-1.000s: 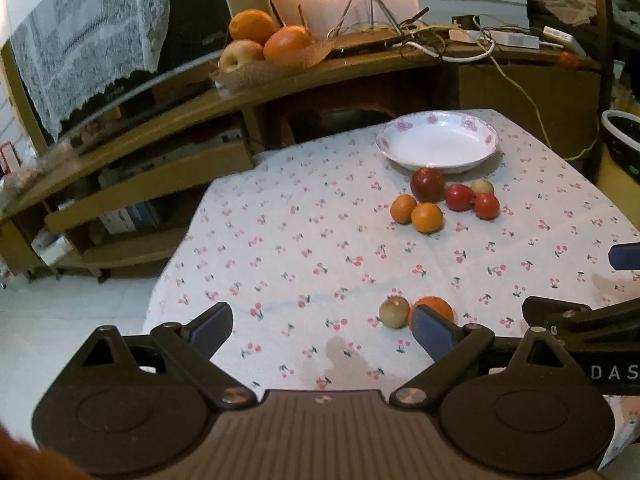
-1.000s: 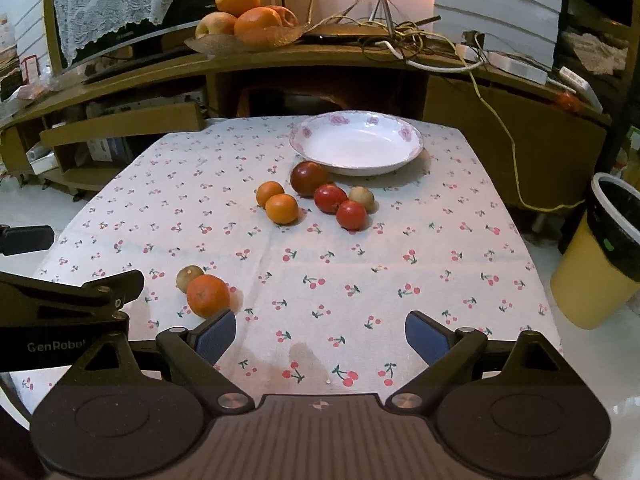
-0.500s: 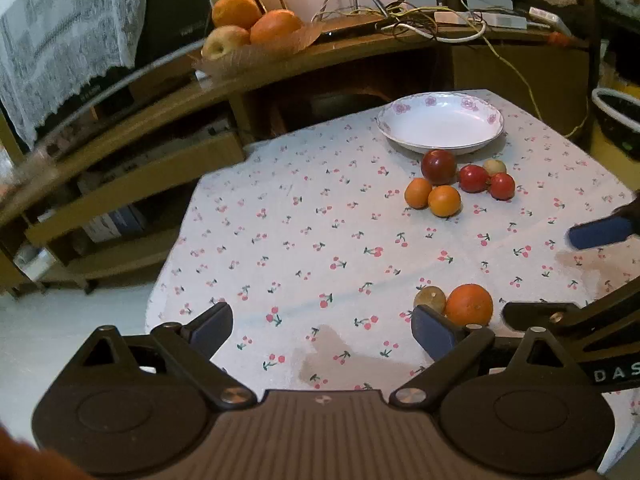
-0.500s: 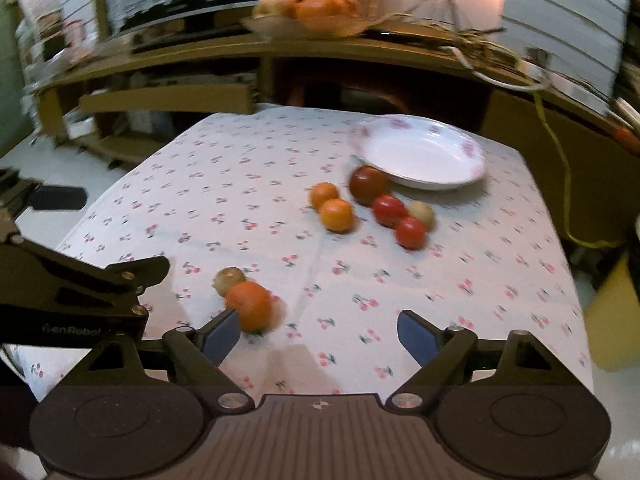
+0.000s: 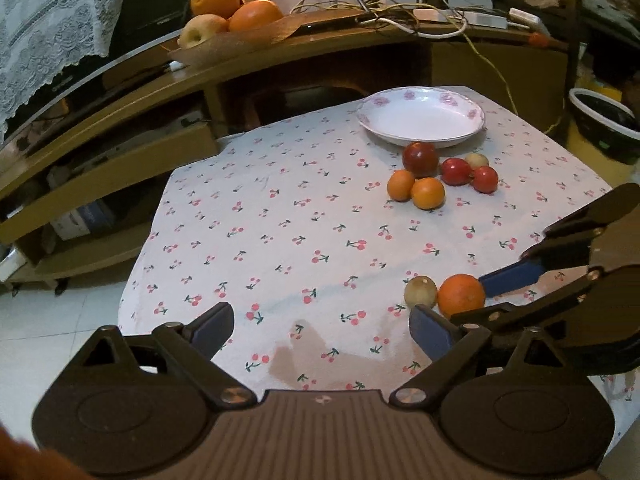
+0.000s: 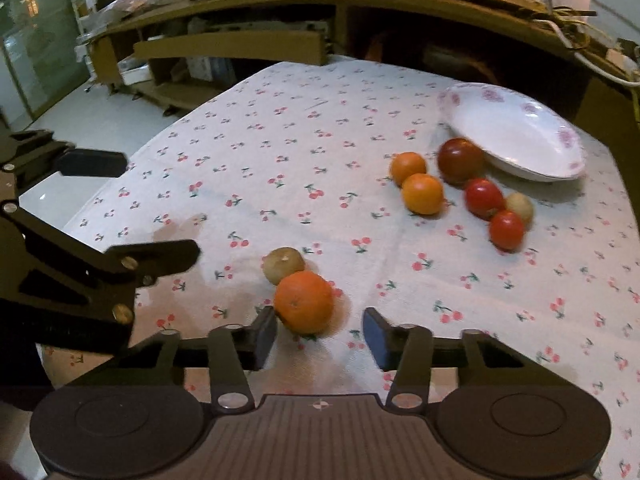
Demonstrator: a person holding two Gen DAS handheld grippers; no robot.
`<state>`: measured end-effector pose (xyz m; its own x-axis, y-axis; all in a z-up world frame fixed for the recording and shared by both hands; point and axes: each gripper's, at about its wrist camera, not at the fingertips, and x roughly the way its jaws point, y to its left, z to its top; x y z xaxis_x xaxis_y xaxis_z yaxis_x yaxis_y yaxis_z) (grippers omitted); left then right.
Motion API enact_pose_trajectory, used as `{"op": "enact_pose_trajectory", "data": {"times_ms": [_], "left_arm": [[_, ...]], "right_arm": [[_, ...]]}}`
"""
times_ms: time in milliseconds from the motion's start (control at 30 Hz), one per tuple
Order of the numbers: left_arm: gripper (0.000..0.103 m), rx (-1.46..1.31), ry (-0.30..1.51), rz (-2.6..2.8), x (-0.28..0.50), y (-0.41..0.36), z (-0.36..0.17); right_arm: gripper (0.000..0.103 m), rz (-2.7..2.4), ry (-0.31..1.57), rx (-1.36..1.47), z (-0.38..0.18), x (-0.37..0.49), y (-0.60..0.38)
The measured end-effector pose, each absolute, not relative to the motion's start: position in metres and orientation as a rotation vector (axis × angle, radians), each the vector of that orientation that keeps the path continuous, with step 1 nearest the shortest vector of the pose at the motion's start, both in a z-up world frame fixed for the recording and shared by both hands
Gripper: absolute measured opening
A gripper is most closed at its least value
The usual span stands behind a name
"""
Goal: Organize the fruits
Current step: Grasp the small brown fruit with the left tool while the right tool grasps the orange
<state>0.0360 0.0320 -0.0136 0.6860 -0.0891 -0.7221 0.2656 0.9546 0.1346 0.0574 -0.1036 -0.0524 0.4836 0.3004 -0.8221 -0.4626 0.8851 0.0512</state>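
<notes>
two fingers of right gripper (image 6: 319, 338) now flank round orange fruit (image 6: 304, 307) near front edge of cherry-print tablecloth (image 6: 280, 152), jaws parted, narrower than a second ago; grasp imminent. left gripper (image 5: 320, 330) spread wide, empty. white floral plate (image 6: 516, 140) at far edge awaits fruit.

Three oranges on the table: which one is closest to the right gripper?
The lone big orange beside the small brownish fruit, just ahead of the open right gripper. The other two oranges sit near the plate.
</notes>
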Motion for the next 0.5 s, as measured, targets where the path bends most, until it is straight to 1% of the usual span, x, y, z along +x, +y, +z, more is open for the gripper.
{"op": "enact_pose_trajectory", "data": {"times_ms": [33, 67, 133, 233, 267, 300, 333, 400, 467, 500], "left_arm": [[0.098, 0.231, 0.796, -0.205, 0.037, 0.032, -0.014], [0.098, 0.225, 0.801, -0.209, 0.038, 0.032, -0.014], [0.098, 0.208, 0.811, -0.229, 0.041, 0.032, -0.015], [0.094, 0.197, 0.821, -0.276, 0.045, 0.024, -0.016], [0.091, 0.202, 0.824, -0.290, 0.047, 0.019, -0.016], [0.085, 0.209, 0.829, -0.301, 0.049, 0.014, -0.018], [0.081, 0.218, 0.838, -0.320, 0.051, 0.008, -0.020], [0.067, 0.224, 0.858, -0.348, 0.055, 0.000, -0.025], [0.063, 0.229, 0.873, -0.354, 0.061, -0.006, -0.031], [0.059, 0.232, 0.877, -0.350, 0.062, -0.008, -0.033]], "right_arm": [[0.036, 0.481, 0.963, -0.186, -0.053, 0.059, -0.103], [0.033, 0.494, 0.969, -0.186, -0.054, 0.060, -0.103], [0.033, 0.505, 0.971, -0.180, -0.055, 0.062, -0.104], [0.032, 0.502, 0.982, -0.160, -0.053, 0.063, -0.111], [0.031, 0.496, 0.984, -0.156, -0.052, 0.063, -0.114], [0.031, 0.487, 0.984, -0.154, -0.050, 0.063, -0.117], [0.031, 0.474, 0.984, -0.150, -0.048, 0.062, -0.122], [0.031, 0.443, 0.981, -0.138, -0.046, 0.063, -0.132], [0.031, 0.406, 0.975, -0.123, -0.044, 0.064, -0.142], [0.031, 0.393, 0.974, -0.112, -0.042, 0.064, -0.148]]}}
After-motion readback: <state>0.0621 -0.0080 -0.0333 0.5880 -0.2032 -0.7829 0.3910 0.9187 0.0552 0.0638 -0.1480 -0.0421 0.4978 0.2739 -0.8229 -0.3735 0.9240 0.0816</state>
